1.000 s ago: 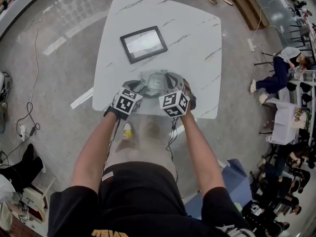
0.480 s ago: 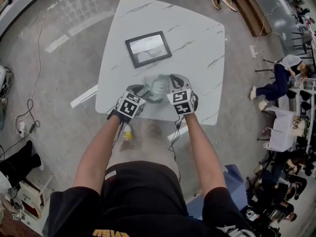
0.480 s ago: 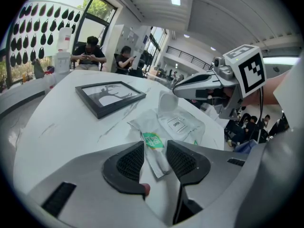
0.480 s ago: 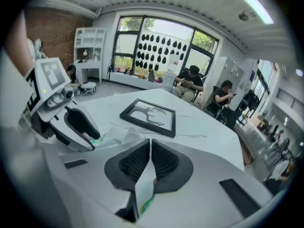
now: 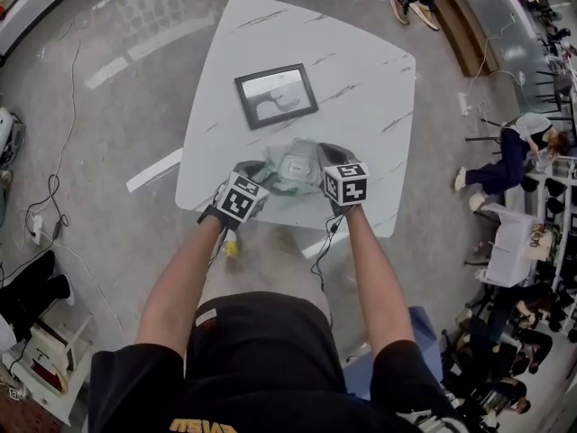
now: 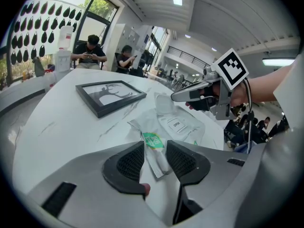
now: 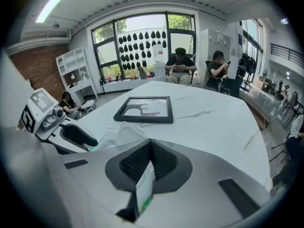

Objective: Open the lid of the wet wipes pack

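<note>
Pack (image 5: pixel 293 170) at near edge of worktop (image 5: pixel 361 70), pinched L and R.

Crumpled white film w/ green print, "OPEN" label (image 6: pixel 176 124) on top, sitting betw. both tongs. L tongs (image 6: pixel 155 148) grasping pack's near end seam, pads either side of green patch. R tongs (image 7: pixel 151 146) clenched tight on thin white-green bit of film poking back thru pads; lid or edge, can't tell. In left gripper view, R tip over pack's far end, meeting a raised clear flap (image 6: pixel 164 103). Black frame (image 5: pixel 276 95) w/ tree pic further back on worktop, apart from pack. Marker cubes (image 5: pixel 238 197) facing up in head view. People (image 7: pixel 179 65) seated beyond far side; grey floor (image 5: pixel 108 152) w/ cables (image 5: pixel 54 197) at left.
</note>
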A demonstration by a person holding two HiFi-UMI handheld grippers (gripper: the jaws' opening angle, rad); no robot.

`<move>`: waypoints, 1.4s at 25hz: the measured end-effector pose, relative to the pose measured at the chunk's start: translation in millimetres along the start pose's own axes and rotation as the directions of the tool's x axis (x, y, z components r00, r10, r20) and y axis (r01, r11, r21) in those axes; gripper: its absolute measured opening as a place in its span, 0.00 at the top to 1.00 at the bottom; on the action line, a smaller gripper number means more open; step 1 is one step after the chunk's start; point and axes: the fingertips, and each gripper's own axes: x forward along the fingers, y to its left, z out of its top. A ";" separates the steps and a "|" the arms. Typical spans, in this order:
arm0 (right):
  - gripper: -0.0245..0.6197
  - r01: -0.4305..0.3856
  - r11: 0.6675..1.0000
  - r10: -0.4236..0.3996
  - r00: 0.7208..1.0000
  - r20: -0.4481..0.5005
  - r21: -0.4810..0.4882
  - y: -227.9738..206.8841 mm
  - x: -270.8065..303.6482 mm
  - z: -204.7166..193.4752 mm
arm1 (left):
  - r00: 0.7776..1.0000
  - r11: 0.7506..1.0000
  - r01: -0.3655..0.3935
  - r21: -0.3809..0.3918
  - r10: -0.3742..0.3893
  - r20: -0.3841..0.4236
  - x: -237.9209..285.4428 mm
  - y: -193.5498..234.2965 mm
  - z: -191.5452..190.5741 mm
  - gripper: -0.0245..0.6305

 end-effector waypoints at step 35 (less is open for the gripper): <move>0.96 0.024 0.995 -0.024 1.000 0.001 0.092 16.5 -31.2 -4.0 | 0.999 0.997 0.040 -0.073 -0.041 -0.018 -0.7 -1.9 0.4 0.70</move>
